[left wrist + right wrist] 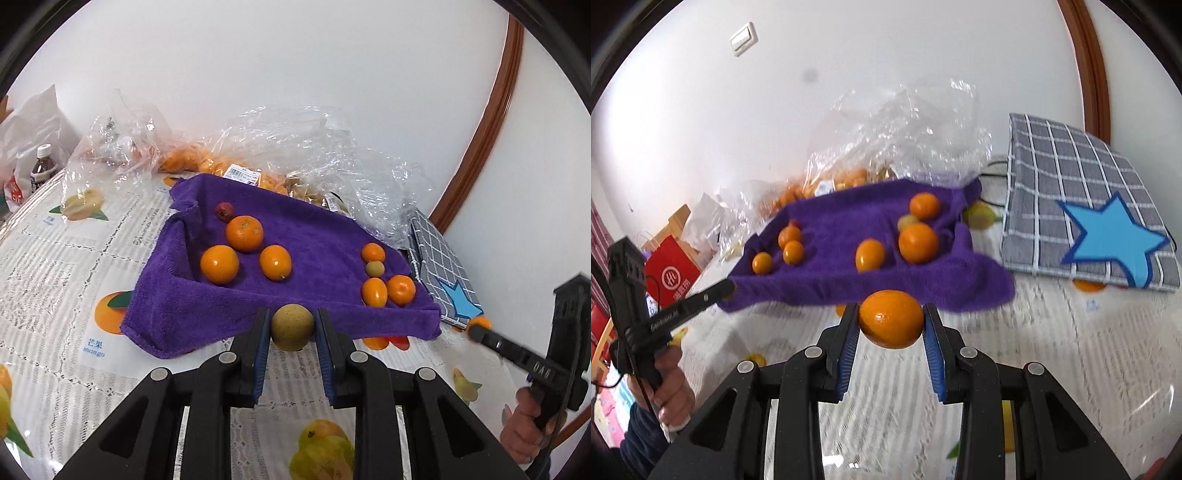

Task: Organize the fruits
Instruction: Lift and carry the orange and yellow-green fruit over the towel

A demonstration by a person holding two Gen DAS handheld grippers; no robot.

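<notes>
Left-wrist view: the left claw (292, 326) grips a round yellow-green fruit (292, 327) between its blue pads, just short of the near edge of a purple towel (258, 295) spread on the fruit-printed counter (55, 258). On the towel's left side lie three oranges (244, 233) and a small red fruit (224, 211); toward its right sit four smaller fruits, three orange and one pale green (374, 268). Crumpled clear plastic bags (295, 147) holding more orange fruit stand along the far side against the white wall, and a grey checked cloth (443, 269) with a blue star lies at right. Right-wrist view: the right claw (891, 321) clamps an orange (891, 319) near the towel's front edge, while at far left a red paper bag (672, 273) stands beside the hand (674, 387) holding the other tool.
</notes>
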